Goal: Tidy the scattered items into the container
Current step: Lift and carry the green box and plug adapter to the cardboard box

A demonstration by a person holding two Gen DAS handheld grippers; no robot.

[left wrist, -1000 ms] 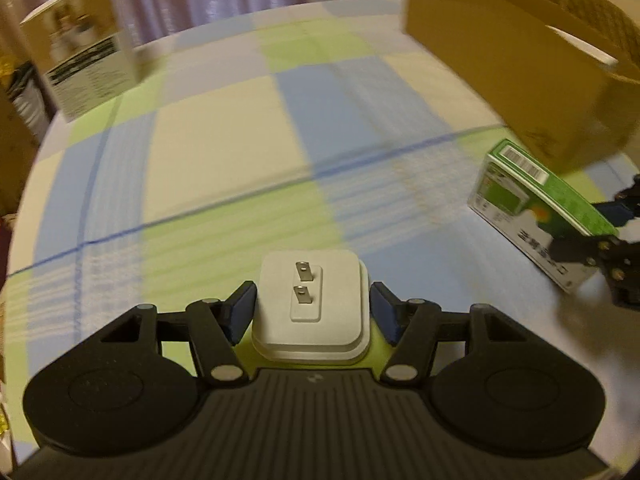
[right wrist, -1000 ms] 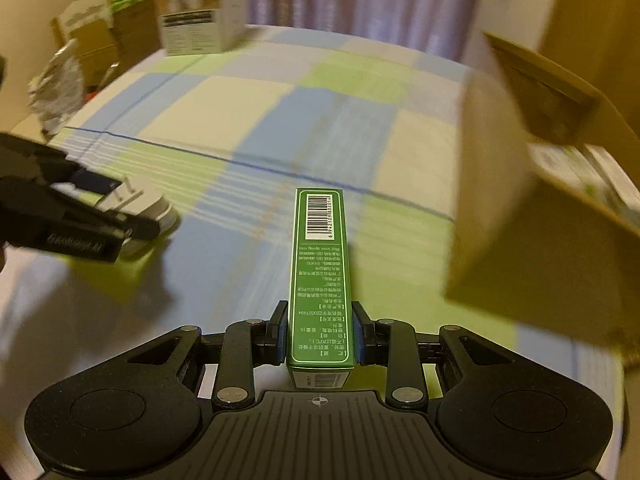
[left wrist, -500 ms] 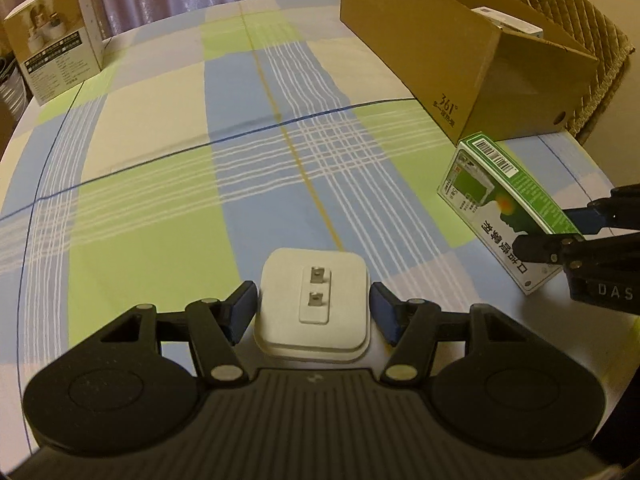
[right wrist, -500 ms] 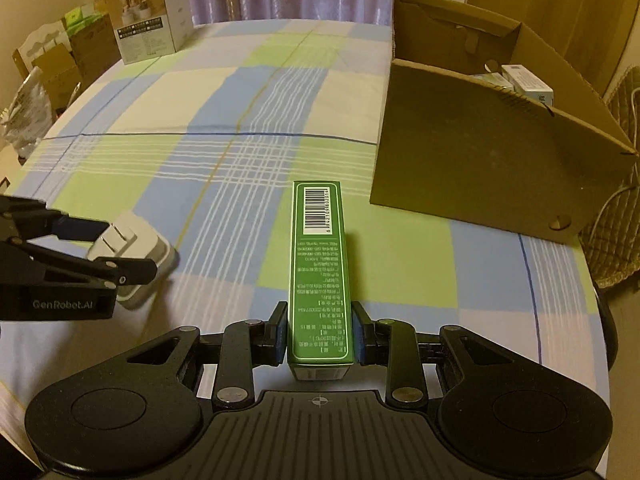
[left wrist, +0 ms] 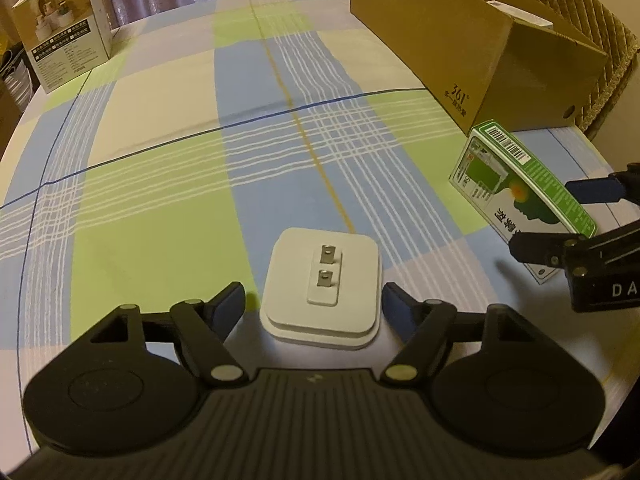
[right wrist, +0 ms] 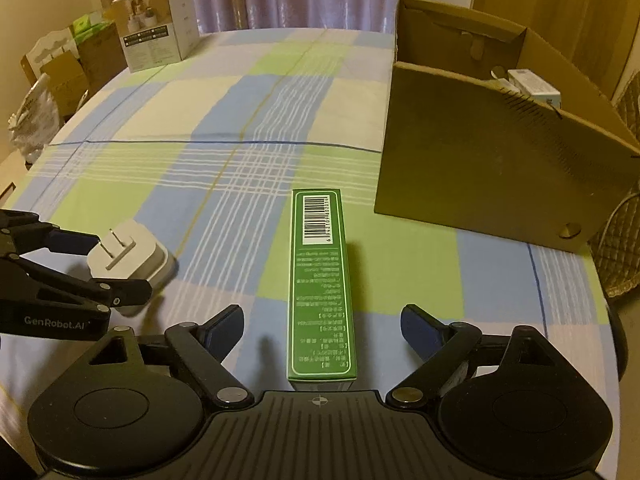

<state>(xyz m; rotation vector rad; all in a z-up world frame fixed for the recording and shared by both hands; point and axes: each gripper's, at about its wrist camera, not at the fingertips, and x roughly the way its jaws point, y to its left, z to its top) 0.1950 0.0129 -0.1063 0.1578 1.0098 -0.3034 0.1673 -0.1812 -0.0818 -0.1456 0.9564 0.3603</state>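
at least one small box is seen inside the cardboard box (right wrist: pixel 500 168). the white plug adapter (left wrist: pixel 322 286) and green box (right wrist: pixel 322 288) are left on the table, each lying between the spread jaws of the left gripper (left wrist: pixel 312 302) and right gripper (right wrist: pixel 322 324); nothing is gripped.

The left gripper (left wrist: pixel 312 300) is low over the table with its jaws spread wide, both blue pads free; the right gripper (right wrist: pixel 322 326) is low as well, jaws wide apart, touching nothing; seen from the right wrist, the left gripper sits at the far left, level with it.
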